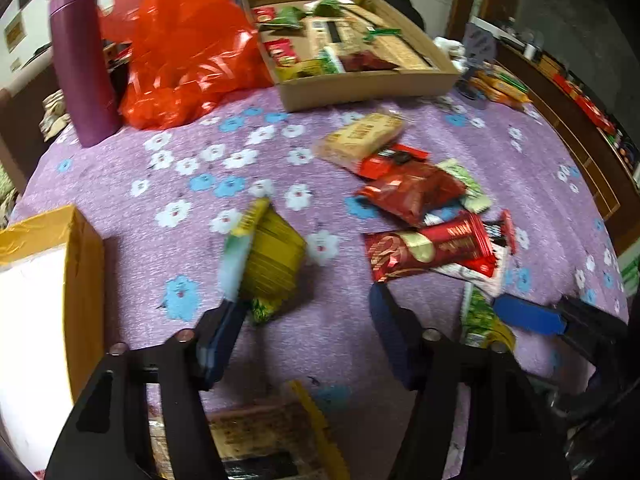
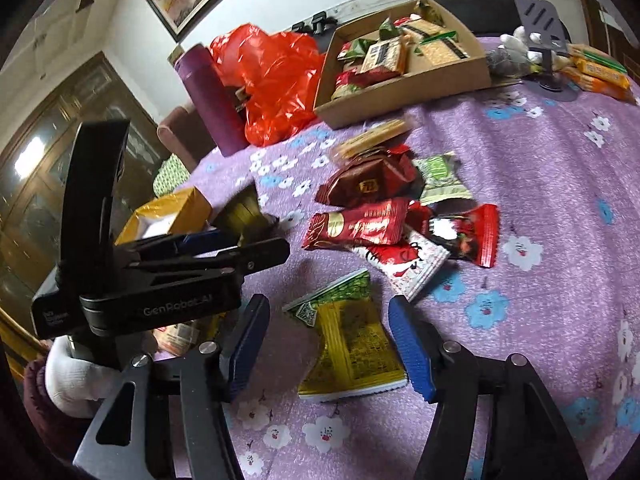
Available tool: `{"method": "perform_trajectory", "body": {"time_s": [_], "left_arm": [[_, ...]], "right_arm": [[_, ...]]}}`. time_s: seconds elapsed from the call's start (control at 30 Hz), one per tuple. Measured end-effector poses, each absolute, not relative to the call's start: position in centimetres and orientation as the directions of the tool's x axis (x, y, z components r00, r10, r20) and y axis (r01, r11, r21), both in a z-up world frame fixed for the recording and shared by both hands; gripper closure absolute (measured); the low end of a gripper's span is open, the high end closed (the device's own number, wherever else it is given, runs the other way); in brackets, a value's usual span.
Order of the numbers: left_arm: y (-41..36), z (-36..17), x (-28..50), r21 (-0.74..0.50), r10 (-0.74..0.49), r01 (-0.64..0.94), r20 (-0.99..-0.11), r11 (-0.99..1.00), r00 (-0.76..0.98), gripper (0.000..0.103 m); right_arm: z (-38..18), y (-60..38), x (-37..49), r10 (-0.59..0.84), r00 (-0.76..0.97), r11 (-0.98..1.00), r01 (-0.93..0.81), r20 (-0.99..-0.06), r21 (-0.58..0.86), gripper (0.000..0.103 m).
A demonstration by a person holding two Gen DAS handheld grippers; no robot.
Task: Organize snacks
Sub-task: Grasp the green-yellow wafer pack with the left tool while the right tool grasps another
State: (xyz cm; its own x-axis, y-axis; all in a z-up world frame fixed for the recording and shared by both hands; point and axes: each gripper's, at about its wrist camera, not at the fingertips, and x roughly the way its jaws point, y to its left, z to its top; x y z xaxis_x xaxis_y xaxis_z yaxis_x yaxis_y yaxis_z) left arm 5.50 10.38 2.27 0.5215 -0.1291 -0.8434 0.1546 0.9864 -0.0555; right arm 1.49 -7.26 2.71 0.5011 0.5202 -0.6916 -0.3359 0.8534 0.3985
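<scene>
Loose snack packets lie on a purple flowered cloth. My left gripper (image 1: 306, 300) is open. A blurred yellow packet (image 1: 272, 256) sits against its left fingertip, and the other finger stands well clear of it. In the right wrist view the same packet (image 2: 244, 212) shows just past that gripper's blue pads (image 2: 200, 240). My right gripper (image 2: 329, 305) is open, and a yellow-green packet (image 2: 352, 344) lies flat on the cloth between its fingers without being pressed. A heap of red packets (image 1: 420, 196) lies beyond both. A cardboard tray (image 1: 360, 90) at the back holds several snacks.
A purple bottle (image 1: 80, 60) and a red plastic bag (image 1: 180, 48) stand at the back left. A yellow-taped box (image 1: 76, 280) sits close on the left. Another packet (image 1: 272, 432) lies under my left gripper. Orange packets (image 2: 600, 76) and a dark stand (image 2: 544, 32) are at the far right.
</scene>
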Motion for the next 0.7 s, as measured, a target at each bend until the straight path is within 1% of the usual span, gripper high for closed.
{"method": "perform_trajectory", "body": {"time_s": [0.03, 0.07, 0.13, 0.27, 0.33, 0.37, 0.4, 0.5, 0.57, 0.63, 0.7], "left_arm": [[10.7, 2.2, 5.7, -0.074, -0.139, 0.146, -0.846, 0.987, 0.514, 0.058], [11.3, 2.2, 5.8, -0.113, -0.166, 0.134, -0.849, 0.985, 0.502, 0.061], [11.9, 2.4, 5.4, -0.137, -0.179, 0.12, -0.847, 0.983, 0.5, 0.061], [11.6, 3.6, 4.5, -0.106, -0.162, 0.136, -0.842, 0.985, 0.514, 0.059], [11.5, 4.2, 4.6, -0.062, -0.119, 0.122, -0.833, 0.991, 0.54, 0.054], [11.6, 4.5, 5.0, -0.039, -0.092, 0.107, -0.827, 0.994, 0.554, 0.045], [11.7, 4.6, 5.5, -0.018, -0.064, 0.088, -0.823, 0.996, 0.564, 0.039], [12.3, 4.2, 7.5, 0.041, 0.008, 0.046, -0.821, 0.998, 0.57, 0.031], [12.1, 3.2, 9.2, 0.096, 0.06, 0.037, -0.836, 0.995, 0.546, 0.03], [11.8, 1.8, 10.5, 0.122, 0.081, 0.05, -0.862, 0.991, 0.501, 0.03], [11.7, 1.7, 11.0, 0.125, 0.083, 0.048, -0.85, 0.991, 0.52, 0.025]], "right_arm": [[2.6, -7.0, 1.5, 0.514, 0.5, 0.857, -0.338, -0.697, 0.39, 0.038], [2.4, -6.8, 1.5, 0.51, 0.499, 0.859, -0.337, -0.701, 0.384, 0.039], [2.4, -6.6, 1.4, 0.496, 0.508, 0.867, -0.34, -0.704, 0.365, 0.039], [2.3, -6.3, 1.5, 0.48, 0.515, 0.875, -0.337, -0.71, 0.347, 0.039], [2.3, -5.9, 1.4, 0.461, 0.522, 0.884, -0.338, -0.717, 0.322, 0.041], [2.3, -5.7, 1.3, 0.445, 0.529, 0.891, -0.339, -0.723, 0.301, 0.041], [2.2, -5.4, 1.2, 0.433, 0.533, 0.897, -0.34, -0.727, 0.284, 0.041], [2.1, -4.9, 0.9, 0.403, 0.544, 0.908, -0.34, -0.736, 0.246, 0.043], [2.1, -4.8, 0.9, 0.398, 0.545, 0.909, -0.342, -0.738, 0.238, 0.043], [2.1, -4.8, 0.9, 0.396, 0.545, 0.91, -0.343, -0.739, 0.235, 0.043], [2.0, -4.6, 0.8, 0.389, 0.546, 0.911, -0.347, -0.742, 0.222, 0.044]]}}
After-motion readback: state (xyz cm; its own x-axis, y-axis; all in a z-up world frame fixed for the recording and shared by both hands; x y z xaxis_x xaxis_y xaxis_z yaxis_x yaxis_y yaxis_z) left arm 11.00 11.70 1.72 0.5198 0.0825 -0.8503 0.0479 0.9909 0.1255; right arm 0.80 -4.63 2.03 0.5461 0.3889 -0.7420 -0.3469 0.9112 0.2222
